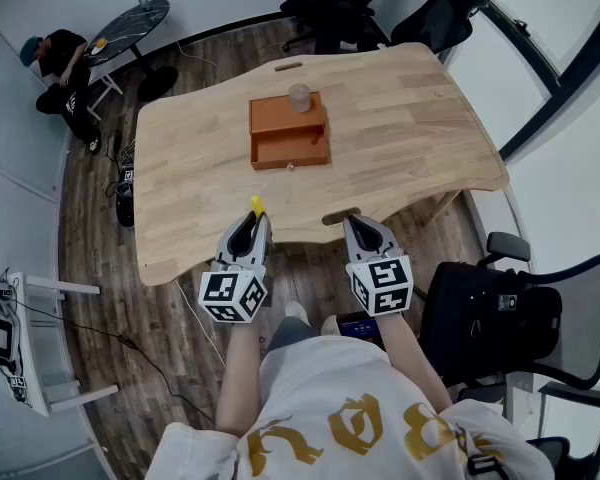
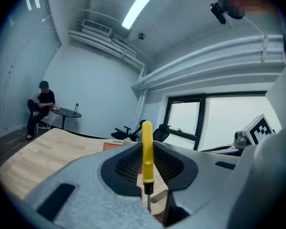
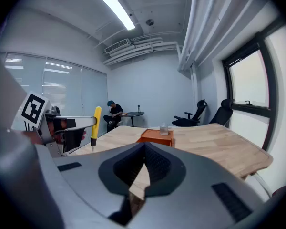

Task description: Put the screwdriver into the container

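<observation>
The screwdriver (image 1: pixel 256 206) has a yellow handle, and my left gripper (image 1: pixel 252 218) is shut on it at the table's near edge. In the left gripper view the screwdriver (image 2: pixel 147 151) stands upright between the jaws, handle up and thin metal shaft down. The container is an orange box (image 1: pixel 288 133) with an open tray, lying mid-table ahead of both grippers, with a small clear bottle (image 1: pixel 299 96) on its far part. My right gripper (image 1: pixel 358 224) hovers beside the left one, shut with nothing in it. From the right gripper view I see the screwdriver (image 3: pixel 96 123), the box (image 3: pixel 156 136) and the shut jaws.
The wooden table (image 1: pixel 410 138) has a curved near edge. A person (image 1: pixel 65 73) sits at a small round table (image 1: pixel 130 20) far left. Office chairs (image 1: pixel 330 8) stand beyond the table, a black chair (image 1: pixel 520 313) at my right, and a white rack (image 1: pixel 20 338) at my left.
</observation>
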Available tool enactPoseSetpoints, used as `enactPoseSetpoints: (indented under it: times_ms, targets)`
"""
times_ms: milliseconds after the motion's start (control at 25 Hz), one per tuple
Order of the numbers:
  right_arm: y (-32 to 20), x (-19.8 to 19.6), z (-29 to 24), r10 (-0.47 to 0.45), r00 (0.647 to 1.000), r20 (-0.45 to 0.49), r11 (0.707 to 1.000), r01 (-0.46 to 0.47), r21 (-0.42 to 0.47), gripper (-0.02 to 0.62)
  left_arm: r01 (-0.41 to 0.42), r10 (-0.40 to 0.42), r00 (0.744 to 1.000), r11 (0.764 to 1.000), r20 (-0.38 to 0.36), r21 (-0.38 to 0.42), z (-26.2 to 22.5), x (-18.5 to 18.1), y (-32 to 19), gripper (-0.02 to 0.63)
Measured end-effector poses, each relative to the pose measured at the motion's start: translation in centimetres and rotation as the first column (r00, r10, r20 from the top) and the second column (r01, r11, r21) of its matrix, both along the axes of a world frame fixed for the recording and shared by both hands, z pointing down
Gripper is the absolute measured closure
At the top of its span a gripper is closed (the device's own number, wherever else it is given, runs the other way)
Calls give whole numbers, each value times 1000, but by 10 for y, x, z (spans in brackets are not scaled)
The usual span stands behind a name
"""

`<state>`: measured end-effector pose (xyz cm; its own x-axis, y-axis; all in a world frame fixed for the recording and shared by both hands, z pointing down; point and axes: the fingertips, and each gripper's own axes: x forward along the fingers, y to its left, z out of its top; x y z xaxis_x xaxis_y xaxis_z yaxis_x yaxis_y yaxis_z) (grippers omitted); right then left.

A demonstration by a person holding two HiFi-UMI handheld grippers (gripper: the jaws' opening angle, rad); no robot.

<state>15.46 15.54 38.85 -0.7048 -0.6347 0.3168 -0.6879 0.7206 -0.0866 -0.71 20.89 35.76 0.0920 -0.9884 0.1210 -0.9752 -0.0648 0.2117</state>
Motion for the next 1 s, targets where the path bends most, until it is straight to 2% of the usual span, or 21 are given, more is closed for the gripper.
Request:
enactPoseSetpoints:
  times_ms: [480, 760, 1000]
  targets:
    - [12, 12, -6, -5, 998, 64, 999, 8, -35, 584, 4, -4, 1000, 1000, 3, 1, -5, 8, 16, 534]
    - [20, 22, 3, -2, 998, 57, 999, 4, -50, 584, 23, -23, 1000, 1000, 11, -5, -4, 9, 32, 534]
    - [7, 19, 12, 13, 999, 52, 998, -9, -65, 584, 37, -36, 999, 999, 10, -10, 1, -3, 27, 534]
